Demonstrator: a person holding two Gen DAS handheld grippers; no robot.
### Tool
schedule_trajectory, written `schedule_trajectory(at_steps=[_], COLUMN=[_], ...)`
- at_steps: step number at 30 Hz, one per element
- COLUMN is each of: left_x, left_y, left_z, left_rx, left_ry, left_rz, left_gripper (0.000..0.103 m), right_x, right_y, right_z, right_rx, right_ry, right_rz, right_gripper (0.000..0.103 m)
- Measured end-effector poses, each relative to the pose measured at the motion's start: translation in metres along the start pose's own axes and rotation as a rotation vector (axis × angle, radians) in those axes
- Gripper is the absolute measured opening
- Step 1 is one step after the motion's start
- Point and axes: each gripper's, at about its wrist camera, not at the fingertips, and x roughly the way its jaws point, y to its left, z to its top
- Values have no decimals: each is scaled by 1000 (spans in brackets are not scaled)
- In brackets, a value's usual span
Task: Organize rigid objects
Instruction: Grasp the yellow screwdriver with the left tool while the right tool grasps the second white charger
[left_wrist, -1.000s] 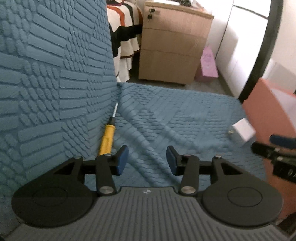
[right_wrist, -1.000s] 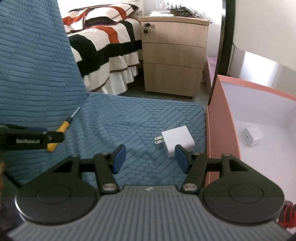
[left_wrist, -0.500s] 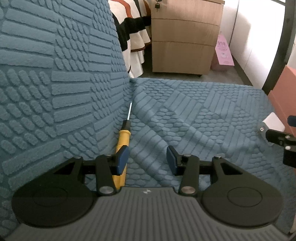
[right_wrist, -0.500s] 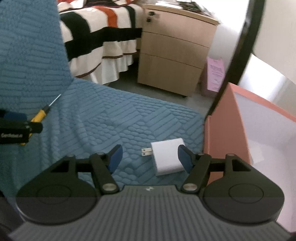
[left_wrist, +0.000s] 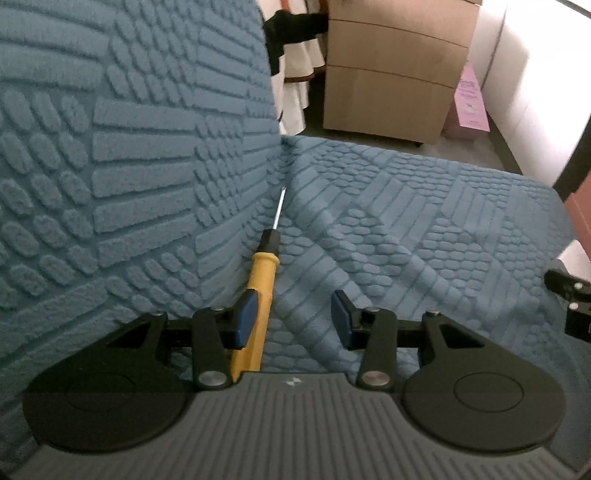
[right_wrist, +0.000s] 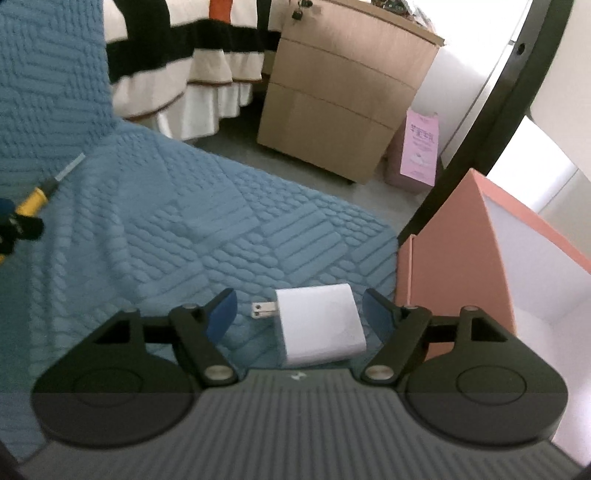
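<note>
A yellow-handled screwdriver lies in the crease where the blue sofa seat meets its backrest, tip pointing away. My left gripper hangs open over it, the handle just inside the left pad, no pad pressing on it. A white plug charger lies on the seat with its prongs to the left. My right gripper straddles it, jaws opening, both pads clear of the charger. The screwdriver and the left gripper's tip also show at the left edge of the right wrist view.
A salmon-pink box with a white inside stands at the seat's right edge. Beyond the sofa are a wooden drawer cabinet, a pink carton and a striped bedspread. The right gripper's tip shows in the left wrist view.
Both grippers came down and forward. The left one now has the screwdriver handle beside its left pad. The right one's jaws widened and now flank the charger.
</note>
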Motion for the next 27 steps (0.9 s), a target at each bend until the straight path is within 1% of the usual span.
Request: schedule_trajectory(at_steps=[3,6,8,10,11,12,13,15,16,18,19,22,23,24,26,27], left_x=[0,0,-1,-3,-5,-6,-6,-9,-9,-11,-13,-15,-15,-15,-16,-16], left_y=[3,6,7,6,7,9,9,9,11,15,16,20,19,18,14,11], left_z=[1,2,2,-1,-2,-3,-4,-6,-7,-8,-8,-8,-8,-8,-8,-7], left_rx=[-20,-32,-32,-14,-26,-42,-52,-48,-59,-93,-101,-108,-97,-74,-27,-9], left_ry=[-4,-5,-9,-18,-22,-20,-18,-26,-25,-19,-21,-25,-24,-20,-37,-41], left_rz=[-3,1,14,28,23,13,7,22,15,-11,-13,-18,-13,4,51,69], left_gripper=[49,45,35,21,17,9,8,7,6,6,6,6,6,7,7,11], right_x=[6,7,10,12,10,10,10,9,9,7,5,0,-2,-5,-10,-14], right_y=[-4,-5,-3,2,3,4,3,-1,-1,-4,-6,-12,-14,-14,-13,-13], right_z=[0,-2,-4,-8,-10,-10,-10,-9,-10,-9,-9,-10,-11,-12,-14,-15], right_rx=[30,27,18,-22,-36,-37,-24,-7,-9,13,25,82,99,114,130,135], right_ry=[25,39,53,55,42,39,45,51,50,47,45,51,51,50,46,40], right_rz=[4,8,6,-14,-20,-24,-23,-16,-21,-39,-40,7,22,37,61,73], right_gripper=[76,76,76,77,76,76,76,74,70,59,57,57,57,57,57,56])
